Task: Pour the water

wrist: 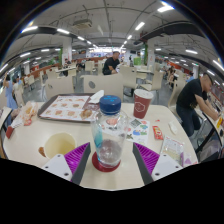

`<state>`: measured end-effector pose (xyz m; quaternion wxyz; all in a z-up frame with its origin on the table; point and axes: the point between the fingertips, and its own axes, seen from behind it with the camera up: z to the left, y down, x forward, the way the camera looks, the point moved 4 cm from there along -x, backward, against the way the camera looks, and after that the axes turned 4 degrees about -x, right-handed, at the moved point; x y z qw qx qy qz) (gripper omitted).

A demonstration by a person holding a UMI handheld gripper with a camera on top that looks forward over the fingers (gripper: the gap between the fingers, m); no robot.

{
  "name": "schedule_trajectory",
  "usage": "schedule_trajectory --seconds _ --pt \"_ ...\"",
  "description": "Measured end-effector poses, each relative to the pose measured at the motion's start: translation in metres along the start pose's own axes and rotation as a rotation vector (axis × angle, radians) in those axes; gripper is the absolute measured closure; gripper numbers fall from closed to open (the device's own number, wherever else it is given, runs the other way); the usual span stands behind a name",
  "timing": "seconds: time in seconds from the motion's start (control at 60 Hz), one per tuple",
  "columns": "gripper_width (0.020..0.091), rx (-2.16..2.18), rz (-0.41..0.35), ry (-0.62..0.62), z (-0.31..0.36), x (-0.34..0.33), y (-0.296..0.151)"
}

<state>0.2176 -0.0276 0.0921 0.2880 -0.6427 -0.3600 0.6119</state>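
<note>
A cluttered desk [150,150] spreads out ahead of the tool [108,160]. On the far left lies a tray [68,107] with a patterned liner, and a white card or napkin [95,97] rests at its right end. Near left, just beside the left finger, stands a pale yellow cup [59,146]. Right of the bottle and a little farther off stands a red paper cup [142,104] with a dark lid. Between that cup and the right finger lie small printed cards [137,126] and a red packet [157,132]; a white wrapper [172,150] sits nearer, on the right. A person in dark clothes [190,100] sits at the desk's right side, bent over it. Farther back are more tables and seated people under rows of ceiling lights.

The bottle [108,135] stands upright in the middle, between the two fingers. It is clear plastic with a blue cap [110,104] on and a label around its body; its base shows reddish. The purple pads [70,158] lie at either side of its lower part. The fingers are close about the bottle, but whether both press on it cannot be told from this view. The yellow cup is the nearest thing to the bottle, with nothing between them.
</note>
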Motion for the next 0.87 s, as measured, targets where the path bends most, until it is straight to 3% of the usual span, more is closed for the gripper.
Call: schedule_trajectory --seconds 0.217,0.483,0.867 --pt "0.0255 -0.044 0.048 0.072 0.003 -0.072 0.013" --pt "0.0253 0.008 0.098 0.059 0.043 -0.163 0.026" --pt "0.0252 -0.026 0.079 0.052 0.064 -0.198 0.023"
